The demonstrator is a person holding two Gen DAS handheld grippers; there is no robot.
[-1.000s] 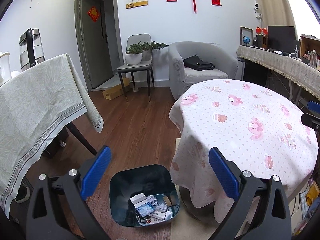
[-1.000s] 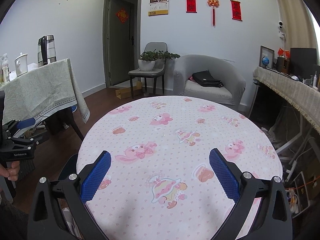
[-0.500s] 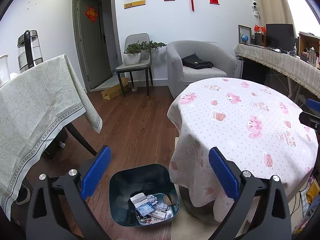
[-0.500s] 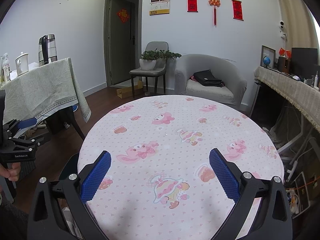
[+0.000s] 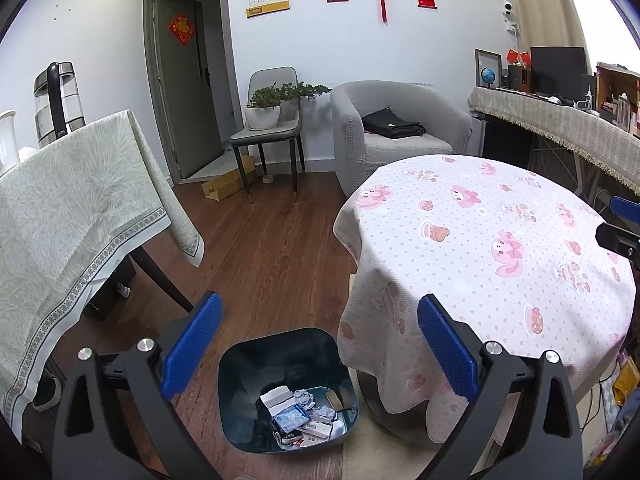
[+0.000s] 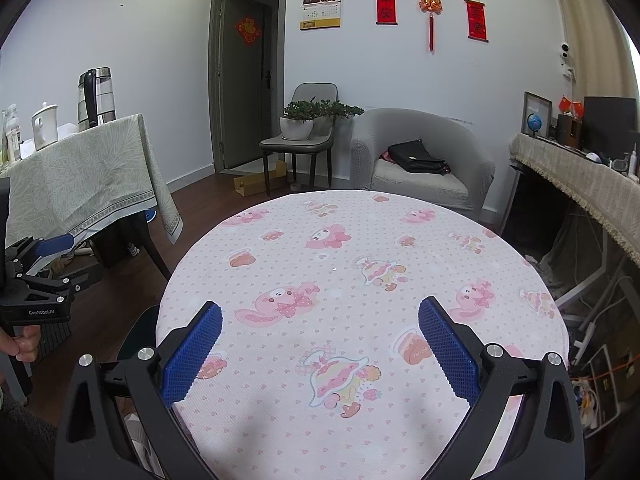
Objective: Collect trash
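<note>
We saw both views evenly and brightly lit, daylight glaring in at the upper right corner. Soft shadows lay on the pink tablecloth (image 6: 360,280) near its front edge. Everything stayed sharp, though fisheye bending curved the door frame (image 5: 152,80) and black vignetting cut the corners.

The left gripper (image 5: 318,346) is held with its two blue-padded fingers (image 5: 192,344) spread wide apart, nothing between them, tilted downward. The right gripper (image 6: 319,348) is likewise spread wide and empty, its ribbed blue pads (image 6: 448,350) level and pointing forward. In the right wrist view, the person's left hand (image 6: 20,342) grips the left gripper's handle.
</note>
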